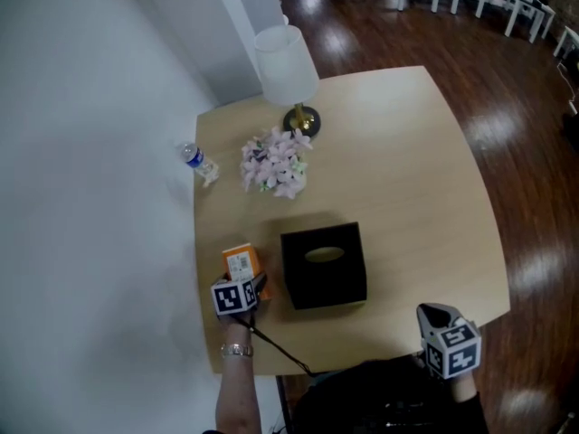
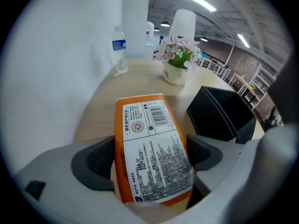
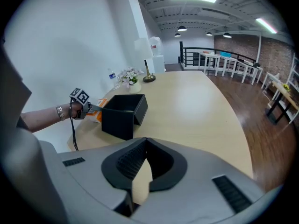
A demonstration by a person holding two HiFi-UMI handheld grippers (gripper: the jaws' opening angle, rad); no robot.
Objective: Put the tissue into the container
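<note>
- The left claw [image 2: 150,155] is reaching steeply down at the near left part of the table [image 1: 416,179]. Its jaws are standing spread wide.
- The tissue [image 1: 241,262], an orange pack with a white printed label, is sitting between those jaws with its long side running away from the claw.
- The dark pads [image 2: 96,162] are flanking the pack's sides without clamping it, so the claw is released.
- The tissue is lying just left of the container [image 1: 323,265] and outside it, close to the table's left edge.
- The container, a black box showing an oval slot on top in the head view, is standing near the front of the table.
- The right claw [image 3: 145,143] is hovering over the table's near right edge, well apart from the container. It is clenched, with its pads meeting at the tips and nothing between them.
- A pot of pale pink flowers [image 1: 274,163] is standing farther back, with a bottle [image 1: 197,161] to its left by the table edge.
- A lamp [image 1: 286,61] with a white shade is standing behind the flowers, near the far left corner.
- A bracelet [image 1: 237,350] is showing on the wrist behind the left claw.
</note>
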